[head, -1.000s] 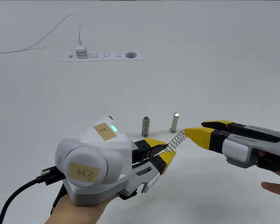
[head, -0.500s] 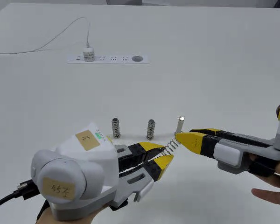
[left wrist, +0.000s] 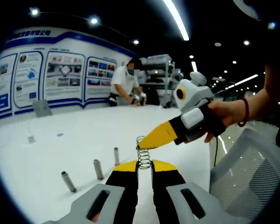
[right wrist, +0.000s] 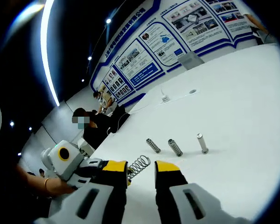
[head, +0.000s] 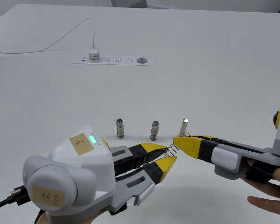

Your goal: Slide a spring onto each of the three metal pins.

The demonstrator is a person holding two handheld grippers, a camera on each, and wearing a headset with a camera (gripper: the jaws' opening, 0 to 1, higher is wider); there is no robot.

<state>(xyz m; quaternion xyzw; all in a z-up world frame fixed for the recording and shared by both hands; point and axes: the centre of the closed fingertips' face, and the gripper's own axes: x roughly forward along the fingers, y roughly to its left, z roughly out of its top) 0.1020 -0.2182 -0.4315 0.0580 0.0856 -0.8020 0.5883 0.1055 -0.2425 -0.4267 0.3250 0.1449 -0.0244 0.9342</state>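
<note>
Three pins stand in a row on the white table. The left pin (head: 120,128) and the middle pin (head: 154,130) each carry a spring; the right pin (head: 184,126) is bare. In the left gripper view the same row runs from a sprung pin (left wrist: 68,181) past another (left wrist: 98,169) to the bare pin (left wrist: 116,156). My left gripper (head: 168,155) (left wrist: 145,165) is shut on a loose spring (head: 173,149) (left wrist: 143,156) just in front of the bare pin. My right gripper (head: 182,141) (right wrist: 141,167) is open, with one yellow tip against the spring's (right wrist: 139,164) free end.
A white power strip (head: 114,60) with a plugged-in charger and cable lies at the back of the table (head: 214,70). A person's hand (head: 266,203) holds the right gripper at the lower right. People stand at a far table in the gripper views.
My right gripper has moved left toward the left gripper, and its tip now presses on the spring, which looks shorter. The head camera has shifted, bringing all three pins into view.
</note>
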